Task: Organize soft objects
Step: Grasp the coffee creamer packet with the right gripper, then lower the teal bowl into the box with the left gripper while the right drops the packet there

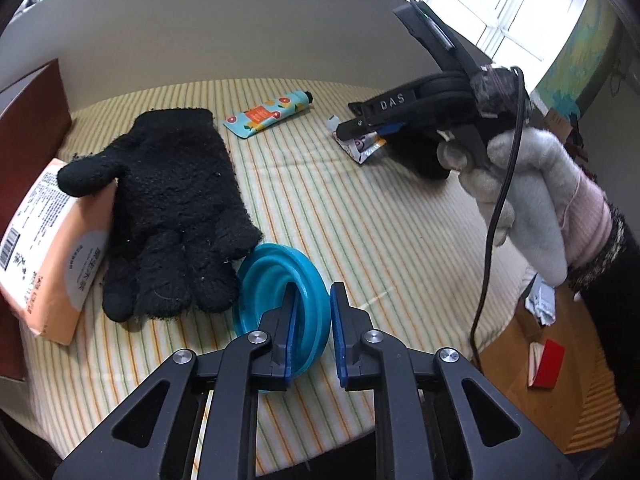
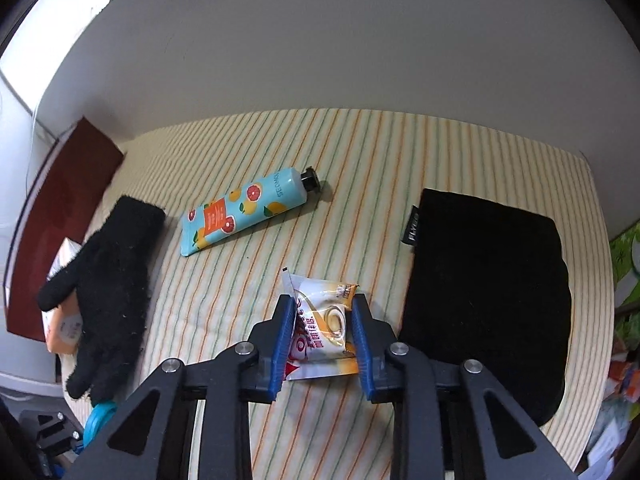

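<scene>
A: Left edge of the desk [image 2: 360,152], striped cloth over it. We log a tissue pack [image 1: 48,256] with the black glove [image 1: 168,208] lying partly over it, glove fingers pointing toward the near edge.

B: Just beside those glove fingers, at the near edge, the blue collapsible bowl [image 1: 280,308]. Our left tongs [image 1: 311,336] straddle its rim, one pad inside, one outside. Pads apart, with a gap on the outer side. We read that as not yet clamped.

A: Mid-desk toward the far edge, the hand cream tube [image 2: 244,212], untouched. Nearer us, the snack packet [image 2: 324,324] lies flat between the pads of the right tongs [image 2: 322,336]. Left pad touching the wrapper, right pad very close; we cannot tell whether they are clamped.

B: Right edge: a black cloth pouch [image 2: 488,300], flat.

A: Our judgement: grasp stage on both sides, packet and bowl, nothing lifted.

B: Next move calls for closing squarely on the packet without crushing it, then lifting clear of the cloth. Where it belongs, the views don't say.
</scene>
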### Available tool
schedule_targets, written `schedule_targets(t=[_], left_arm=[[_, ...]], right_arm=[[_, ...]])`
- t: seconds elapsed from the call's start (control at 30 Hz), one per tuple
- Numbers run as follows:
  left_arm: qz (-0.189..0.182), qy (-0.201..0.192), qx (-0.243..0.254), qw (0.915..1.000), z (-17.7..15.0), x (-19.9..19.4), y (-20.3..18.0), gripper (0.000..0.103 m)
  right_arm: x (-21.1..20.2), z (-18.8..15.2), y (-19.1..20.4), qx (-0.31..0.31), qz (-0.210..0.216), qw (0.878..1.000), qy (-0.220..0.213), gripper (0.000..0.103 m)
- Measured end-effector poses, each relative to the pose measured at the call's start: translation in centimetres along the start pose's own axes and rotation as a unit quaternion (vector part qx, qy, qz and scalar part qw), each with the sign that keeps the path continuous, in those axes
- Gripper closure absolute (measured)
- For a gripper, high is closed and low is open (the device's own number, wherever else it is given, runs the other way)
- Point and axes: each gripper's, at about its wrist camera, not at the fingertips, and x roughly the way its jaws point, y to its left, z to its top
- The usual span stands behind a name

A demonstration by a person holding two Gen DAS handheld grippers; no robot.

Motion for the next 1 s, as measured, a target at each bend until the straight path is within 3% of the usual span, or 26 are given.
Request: schedule_targets(t=[0.23,0.5,0.7,1.0], left_arm=[[-0.019,-0.026,-0.014,0.9994,0.2,-2.4,0.2,0.090],[-0.011,-0.075,-0.027,0.9967,1.6,-7.5,2.3,0.090],[0.043,-0.125,-0.037,0.9905,2.9,-12.8,6.3,0.090],[0.153,-0.164,-0.089,0.9705,3.6,-18.6,15.8,0.090]], right_arm=[[-3.1,-1.5,0.9,-0.006,0.028,0.999,-0.030,0.077],[-8.1,-1.4,4.0,-0.040,0.050,0.995,-0.072,0.077],[-10.2,0.6,10.0,-0.088,0.072,0.988,-0.100,0.077],[-9.7,4.4,21.2,-0.167,0.104,0.974,-0.113,0.077]])
